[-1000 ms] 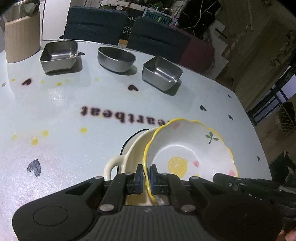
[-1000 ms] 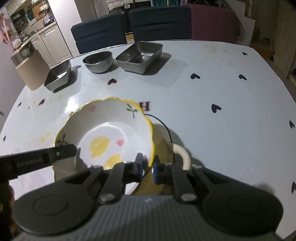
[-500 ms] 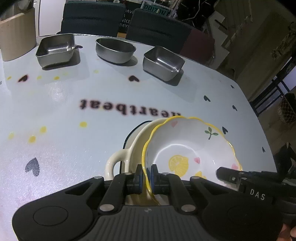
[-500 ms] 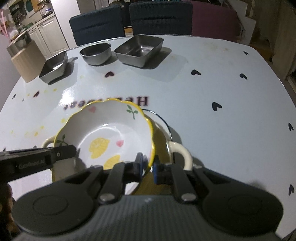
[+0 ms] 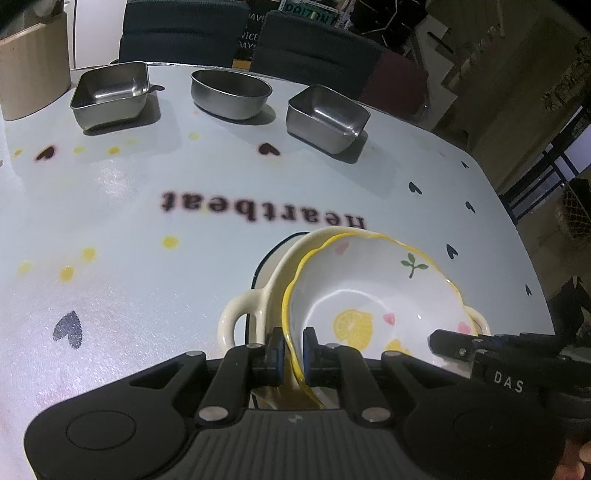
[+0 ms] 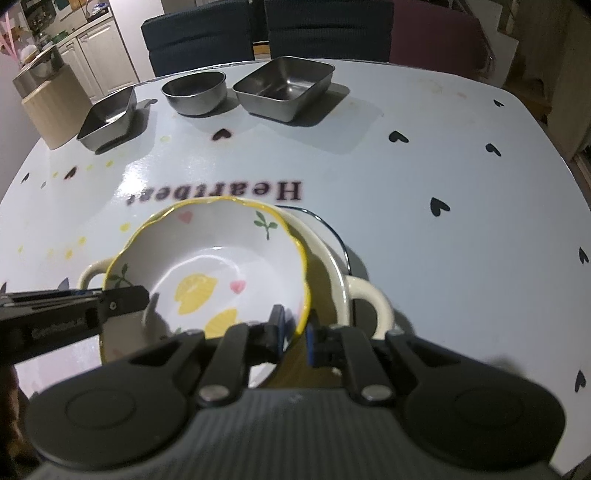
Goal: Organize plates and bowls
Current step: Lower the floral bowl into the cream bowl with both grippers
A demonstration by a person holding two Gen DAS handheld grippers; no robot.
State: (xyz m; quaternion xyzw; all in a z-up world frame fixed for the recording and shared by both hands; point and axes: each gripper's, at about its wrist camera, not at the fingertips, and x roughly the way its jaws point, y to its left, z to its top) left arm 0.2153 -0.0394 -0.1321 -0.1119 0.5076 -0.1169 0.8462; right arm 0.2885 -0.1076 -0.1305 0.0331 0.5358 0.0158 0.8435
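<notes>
A white lemon-print bowl with a wavy yellow rim rests tilted in a cream two-handled dish, which sits on a dark-rimmed plate. My left gripper has the bowl's near-left rim between its pads; its jaws are opening slightly while the pads still touch the rim. From the right wrist, the same bowl has its near-right rim pinched by my right gripper, above the cream dish. Each gripper's finger reaches into the other's view.
Along the far side of the heart-print table stand a square steel tin, a round steel bowl and another steel tin. A wooden block sits far left. Chairs line the far edge.
The bowl has sunk a little toward the cream dish, and more of the table lettering shows beyond it. The left pads stand slightly wider on the rim.
</notes>
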